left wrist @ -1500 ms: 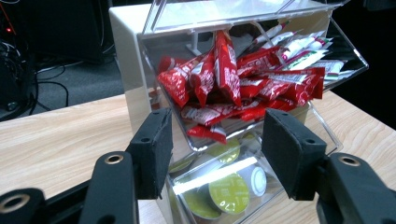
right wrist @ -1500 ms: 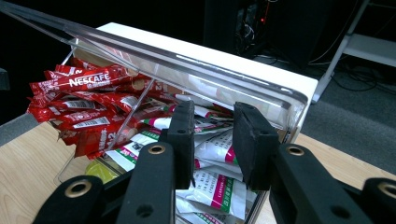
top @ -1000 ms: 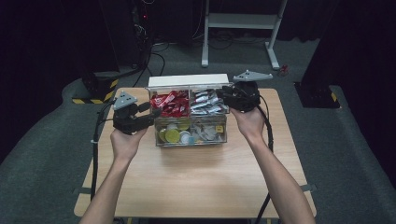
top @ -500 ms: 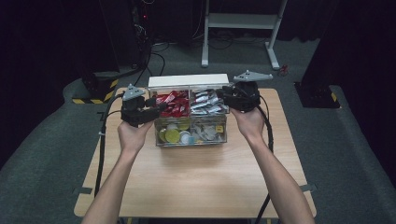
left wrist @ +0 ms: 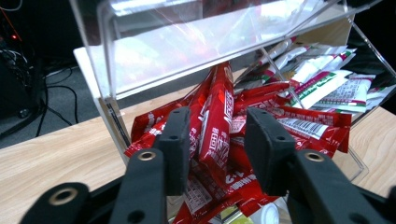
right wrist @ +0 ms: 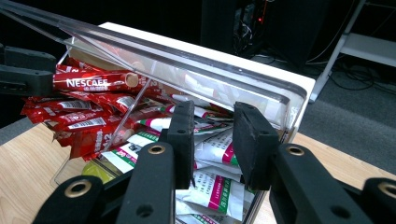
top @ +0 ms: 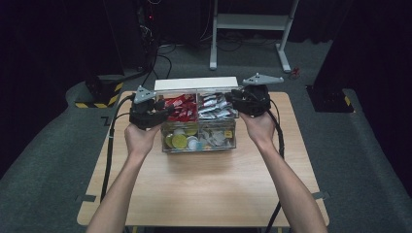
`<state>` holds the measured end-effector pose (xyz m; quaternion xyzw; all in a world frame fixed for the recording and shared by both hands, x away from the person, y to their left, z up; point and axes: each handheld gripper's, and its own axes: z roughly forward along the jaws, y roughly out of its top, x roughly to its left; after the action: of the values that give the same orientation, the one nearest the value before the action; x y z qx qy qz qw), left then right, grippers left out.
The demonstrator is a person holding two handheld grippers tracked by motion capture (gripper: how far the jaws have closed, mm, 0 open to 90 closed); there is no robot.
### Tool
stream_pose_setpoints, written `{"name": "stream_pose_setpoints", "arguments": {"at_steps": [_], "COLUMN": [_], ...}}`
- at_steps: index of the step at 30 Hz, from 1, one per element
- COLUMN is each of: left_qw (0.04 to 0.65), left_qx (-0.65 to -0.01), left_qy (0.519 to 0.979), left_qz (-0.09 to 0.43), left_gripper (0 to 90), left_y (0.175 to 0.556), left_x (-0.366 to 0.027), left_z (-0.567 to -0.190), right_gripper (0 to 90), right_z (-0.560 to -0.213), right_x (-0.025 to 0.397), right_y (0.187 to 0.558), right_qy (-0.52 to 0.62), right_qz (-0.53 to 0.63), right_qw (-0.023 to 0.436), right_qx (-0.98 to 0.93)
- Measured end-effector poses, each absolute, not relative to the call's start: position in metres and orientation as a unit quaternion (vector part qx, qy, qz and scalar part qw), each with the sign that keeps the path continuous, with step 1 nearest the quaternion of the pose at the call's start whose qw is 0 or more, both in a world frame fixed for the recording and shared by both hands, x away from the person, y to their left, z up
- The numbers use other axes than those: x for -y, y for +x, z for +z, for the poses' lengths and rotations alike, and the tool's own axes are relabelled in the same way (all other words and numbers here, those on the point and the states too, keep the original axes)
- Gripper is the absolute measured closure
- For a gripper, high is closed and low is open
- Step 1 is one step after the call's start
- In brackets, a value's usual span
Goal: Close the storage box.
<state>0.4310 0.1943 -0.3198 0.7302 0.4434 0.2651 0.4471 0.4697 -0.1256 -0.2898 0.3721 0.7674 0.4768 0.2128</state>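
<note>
Dark curtains and cabling are surrounding a pale wood-grain worktop point(top: 204, 184), where a clear acrylic organiser box point(top: 199, 121) is sitting toward twelve o'clock, its four compartments split by thin transparent walls. Glossy red stick sachets point(left wrist: 219, 116) are filling the back compartment at ten o'clock; white sachets with green and pink print point(right wrist: 219, 158) are lying in the one at two o'clock; round foil-topped capsules point(top: 180, 141) are resting in the front.

The left tool point(left wrist: 217, 140) is hovering with its jaws apart, straddling one upright red sachet at the box's edge without pinching it. The right tool point(right wrist: 212, 135) is also holding its jaws apart, over the white sachets, gripping nothing.

Judging from this, the picking step is starting: the left tool is lining up on a sachet. Closing gently will matter, since the crinkly, slippery foil is likely to slide or drag neighbours along.
</note>
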Motion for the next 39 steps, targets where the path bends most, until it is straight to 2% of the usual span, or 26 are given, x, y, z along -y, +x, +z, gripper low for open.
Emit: {"name": "stream_pose_setpoints", "arguments": {"at_steps": [6,7,15,39], "left_qw": [0.436,0.431,0.424,0.450], "left_qx": [-0.439,-0.437,-0.431,-0.410], "left_qy": [0.743,0.748,0.756,0.751], "left_qz": [0.254,0.252,0.253,0.257], "left_gripper": [69.3,73.3,79.1,81.8], "left_y": [0.436,0.437,0.438,0.421], "left_x": [-0.193,-0.192,-0.190,-0.200], "left_z": [-0.323,-0.324,-0.324,-0.315], "right_gripper": [68.9,68.8,68.8,68.4], "right_z": [-0.290,-0.290,-0.290,-0.291], "right_x": [0.125,0.125,0.125,0.124], "right_y": [0.470,0.470,0.470,0.470], "right_qy": [0.372,0.373,0.372,0.372], "right_qz": [0.477,0.476,0.476,0.476], "right_qw": [0.213,0.213,0.213,0.213], "right_qx": [-0.767,-0.768,-0.768,-0.768]}}
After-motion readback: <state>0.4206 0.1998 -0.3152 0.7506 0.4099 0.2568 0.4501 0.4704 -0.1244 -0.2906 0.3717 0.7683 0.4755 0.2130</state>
